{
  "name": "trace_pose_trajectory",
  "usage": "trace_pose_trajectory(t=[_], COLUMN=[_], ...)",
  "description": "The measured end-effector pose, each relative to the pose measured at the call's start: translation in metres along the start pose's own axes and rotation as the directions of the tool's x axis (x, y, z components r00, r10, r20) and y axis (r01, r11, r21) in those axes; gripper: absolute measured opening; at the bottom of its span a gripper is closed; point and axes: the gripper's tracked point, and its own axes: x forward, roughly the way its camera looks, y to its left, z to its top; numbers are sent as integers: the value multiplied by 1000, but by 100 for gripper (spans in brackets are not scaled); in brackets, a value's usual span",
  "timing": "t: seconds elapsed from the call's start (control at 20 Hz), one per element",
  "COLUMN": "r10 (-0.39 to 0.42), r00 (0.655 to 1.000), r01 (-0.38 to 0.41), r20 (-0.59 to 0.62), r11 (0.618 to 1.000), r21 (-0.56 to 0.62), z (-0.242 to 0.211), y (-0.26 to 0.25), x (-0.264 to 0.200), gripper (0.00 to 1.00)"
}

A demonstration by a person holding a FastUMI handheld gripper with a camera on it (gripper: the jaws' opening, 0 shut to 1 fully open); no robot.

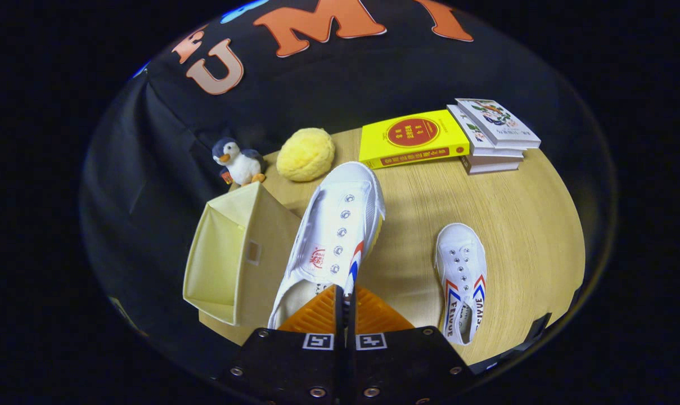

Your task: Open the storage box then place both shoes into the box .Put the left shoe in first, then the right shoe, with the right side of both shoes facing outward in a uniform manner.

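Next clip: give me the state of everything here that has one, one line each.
Tongs: shut on the held shoe's side wall.
Held shoe: lifted, toe pointing away, beside the box.
Box: open, nothing visible inside.
Second shoe: flat on the table, sole down, untouched.
Yellow book: closed, lying flat.
Book stack: closed, piled.
Penguin: upright behind the box.

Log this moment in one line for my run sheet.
gripper: shut on held shoe | storage box: open | other shoe: on table
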Motion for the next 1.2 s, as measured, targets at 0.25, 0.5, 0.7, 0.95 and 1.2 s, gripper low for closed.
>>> trace_pose_trajectory(t=[0.25, 0.5, 0.7, 0.95, 1.2], r10=[52, 120, 146, 112, 41], r00=[997, 991, 989, 992, 996], r01=[-49, -116, -145, -118, -50], r20=[57, 49, 1, -54, -85], r11=[998, 990, 986, 986, 992], r21=[-50, -79, -88, -115, -115], z=[33, 33, 14, -15, -37], y=[71, 153, 204, 230, 235], x=[-22, -4, 33, 73, 110], gripper=[0, 0, 0, 0, 0])
